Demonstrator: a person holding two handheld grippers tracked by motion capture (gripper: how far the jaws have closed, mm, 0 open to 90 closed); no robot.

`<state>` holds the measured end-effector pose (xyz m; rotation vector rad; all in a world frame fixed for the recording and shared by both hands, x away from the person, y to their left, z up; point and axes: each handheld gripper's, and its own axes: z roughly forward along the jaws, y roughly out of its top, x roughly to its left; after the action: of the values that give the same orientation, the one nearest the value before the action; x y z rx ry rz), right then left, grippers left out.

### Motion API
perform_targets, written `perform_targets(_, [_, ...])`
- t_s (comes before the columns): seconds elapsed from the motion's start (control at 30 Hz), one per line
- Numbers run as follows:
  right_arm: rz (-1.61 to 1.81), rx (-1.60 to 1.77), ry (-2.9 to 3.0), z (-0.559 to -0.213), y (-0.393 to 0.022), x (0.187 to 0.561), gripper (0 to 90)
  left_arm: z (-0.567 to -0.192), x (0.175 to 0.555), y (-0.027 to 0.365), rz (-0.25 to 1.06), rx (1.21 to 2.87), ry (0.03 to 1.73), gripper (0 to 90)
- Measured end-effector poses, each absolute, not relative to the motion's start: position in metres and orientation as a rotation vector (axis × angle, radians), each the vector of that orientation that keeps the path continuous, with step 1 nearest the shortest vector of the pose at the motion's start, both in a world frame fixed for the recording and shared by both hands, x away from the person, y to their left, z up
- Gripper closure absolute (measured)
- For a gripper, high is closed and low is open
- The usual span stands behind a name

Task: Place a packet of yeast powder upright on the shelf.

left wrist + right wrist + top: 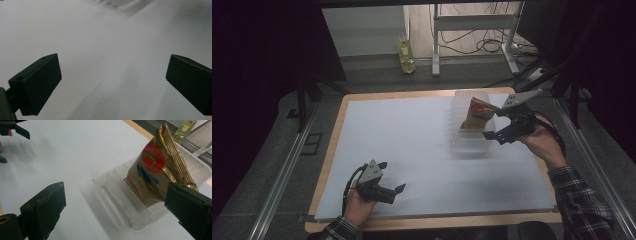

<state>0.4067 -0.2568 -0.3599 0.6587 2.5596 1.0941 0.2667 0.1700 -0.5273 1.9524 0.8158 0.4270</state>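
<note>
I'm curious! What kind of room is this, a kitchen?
Probably a lab or recording room, not a kitchen: dark curtains around the white-topped table, cables on the floor, metal rails alongside.

Wide open white table surface (412, 150) across the left, centre and near edge, free for passage. Far right corner taken up by a clear ribbed plastic bin (472, 125) with a gold snack bag (478, 114) standing upright inside, the right gripper (497, 131) held open just beside it and crowding that side. Near left edge occupied by the left gripper (398, 191), jaws apart, well clear of the bin.
</note>
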Motion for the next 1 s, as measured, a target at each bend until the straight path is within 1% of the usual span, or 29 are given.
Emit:
perform_targets(0.47, [1.138, 0.656, 2.527, -0.364, -0.266, 0.385, 1.1, -0.527, 0.267, 0.170, 0.430, 1.949, 0.815, 0.2])
perform_targets(1.0, [1.177, 0.735, 2.504, -0.378, -0.271, 0.362, 0.3, -0.527, 0.266, 0.171, 0.431, 1.947, 0.816, 0.2])
